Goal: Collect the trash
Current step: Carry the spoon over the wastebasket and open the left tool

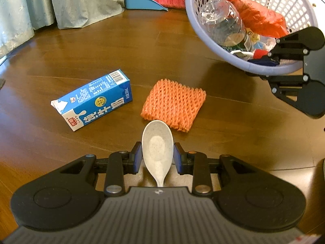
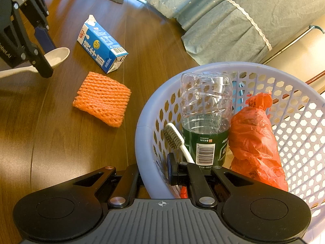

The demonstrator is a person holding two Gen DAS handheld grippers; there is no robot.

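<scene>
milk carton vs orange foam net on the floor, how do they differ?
The milk carton is a blue printed box, rigid, with its top torn open; the orange foam net is a plain mesh sleeve lying flattened. The carton stands taller off the floor than the net. Both lie outside the basket, ungripped.

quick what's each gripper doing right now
Left gripper: shut on the spoon.
Right gripper: shut on the basket rim, one finger inside, one outside.

left gripper (image 1: 157,155) has the white spoon (image 1: 157,146) pinched; milk carton (image 1: 92,99) and orange foam net (image 1: 173,104) just beyond, basket (image 1: 251,25) far right.
</scene>
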